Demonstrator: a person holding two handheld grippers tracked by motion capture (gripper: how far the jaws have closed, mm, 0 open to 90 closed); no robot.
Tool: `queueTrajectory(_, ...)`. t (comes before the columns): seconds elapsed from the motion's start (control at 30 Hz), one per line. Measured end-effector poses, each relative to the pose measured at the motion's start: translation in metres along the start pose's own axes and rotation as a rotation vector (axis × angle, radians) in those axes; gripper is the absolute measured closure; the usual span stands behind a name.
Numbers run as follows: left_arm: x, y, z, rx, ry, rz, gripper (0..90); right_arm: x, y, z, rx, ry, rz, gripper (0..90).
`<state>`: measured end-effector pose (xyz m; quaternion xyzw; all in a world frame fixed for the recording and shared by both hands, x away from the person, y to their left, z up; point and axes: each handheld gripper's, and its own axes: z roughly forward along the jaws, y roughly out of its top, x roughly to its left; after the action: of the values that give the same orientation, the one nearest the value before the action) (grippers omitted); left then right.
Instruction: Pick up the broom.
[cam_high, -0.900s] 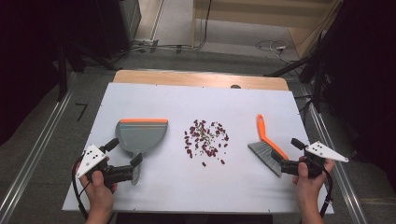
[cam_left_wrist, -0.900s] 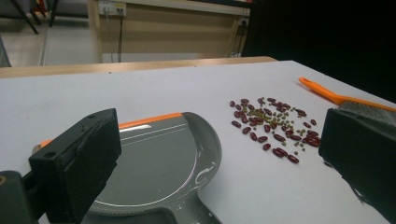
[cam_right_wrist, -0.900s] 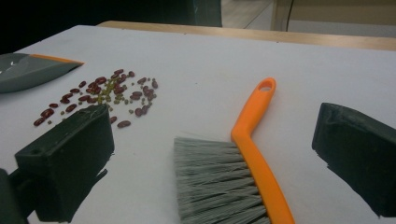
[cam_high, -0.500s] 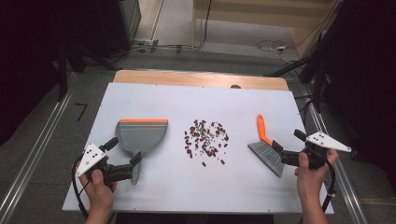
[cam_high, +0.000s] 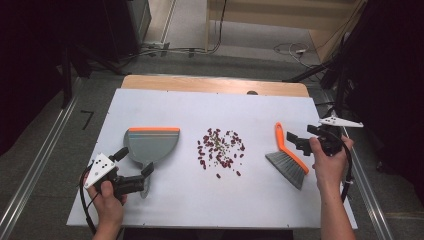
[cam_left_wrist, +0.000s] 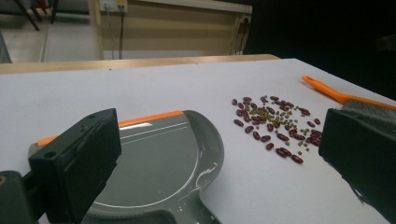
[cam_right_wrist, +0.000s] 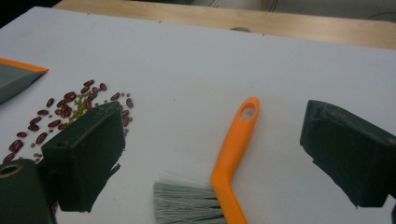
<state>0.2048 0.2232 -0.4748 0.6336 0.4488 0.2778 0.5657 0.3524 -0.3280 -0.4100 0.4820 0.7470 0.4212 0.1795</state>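
1. We see the right gripper (cam_high: 298, 141) just right of the brush (cam_high: 287, 159), at the level of its orange handle. Its jaws stand wide apart with nothing between the pads. In the right gripper view the handle (cam_right_wrist: 232, 154) runs up the gap between the two jaws, touching neither.
2. The brush lies flat on the white table (cam_high: 165, 107), right of centre, with its grey bristles (cam_high: 286, 167) toward the near edge and its handle pointing far.
3. We see the left gripper (cam_high: 134, 166) at the near left, jaws spread wide and holding nothing. It sits at the near end of the grey dustpan (cam_high: 150, 145), by the pan's stubby handle. In the left gripper view the pan (cam_left_wrist: 159, 163) lies between the jaws, untouched.
4. The dustpan rests flat, its orange-lipped straight edge toward the far side.
5. A loose scatter of red and small green beans (cam_high: 220, 151) lies between dustpan and brush, clear of both. Nothing blocks either gripper's way to its thing.
6. Compared with the earlier frames, the right gripper has moved from the near right, beside the bristles, farther up the table to the handle. The left gripper, dustpan, brush and beans sit where they were.
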Motion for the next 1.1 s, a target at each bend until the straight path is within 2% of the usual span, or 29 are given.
queueTrajectory(0.03,-0.001,0.0,0.001,0.002,-0.004,-0.001,0.0,0.0,0.0,0.0,0.0,0.0,0.0,7.6)
queueTrajectory(0.07,-0.001,0.0,0.001,0.007,-0.009,0.005,0.0,0.0,0.003,0.009,0.029,-0.019,0.0,16.9)
queueTrajectory(0.2,-0.004,-0.001,0.001,0.009,-0.011,0.008,0.0,0.006,0.004,0.025,0.088,-0.044,-0.003,39.6)
queueTrajectory(0.27,-0.004,-0.001,0.001,0.01,-0.01,0.009,0.0,0.009,0.002,0.033,0.124,-0.066,-0.016,42.6)
queueTrajectory(0.33,-0.003,-0.001,0.001,0.011,-0.008,0.01,0.0,0.01,-0.001,0.042,0.178,-0.088,-0.008,45.7)
queueTrajectory(0.47,-0.003,-0.001,0.002,0.013,-0.01,0.01,0.0,0.006,-0.007,0.053,0.245,-0.094,0.016,50.8)
queueTrajectory(0.57,-0.003,-0.002,0.002,0.017,-0.012,0.01,0.0,0.006,-0.012,0.059,0.283,-0.101,-0.008,54.5)
queueTrajectory(0.63,-0.003,-0.002,0.002,0.02,-0.013,0.013,0.0,0.006,-0.013,0.06,0.292,-0.104,-0.009,55.9)
queueTrajectory(0.73,-0.004,-0.002,0.003,0.021,-0.013,0.014,0.0,0.002,-0.018,0.067,0.313,-0.062,0.028,60.5)
queueTrajectory(0.77,-0.004,-0.002,0.003,0.021,-0.013,0.014,0.0,0.003,-0.019,0.069,0.324,-0.07,0.047,60.5)
queueTrajectory(0.87,-0.004,-0.002,0.003,0.025,-0.016,0.017,0.0,0.004,-0.022,0.074,0.351,-0.123,0.025,61.8)
queueTrajectory(1.1,-0.004,-0.003,0.004,0.027,-0.016,0.017,0.0,0.003,-0.027,0.078,0.398,-0.166,0.02,65.6)
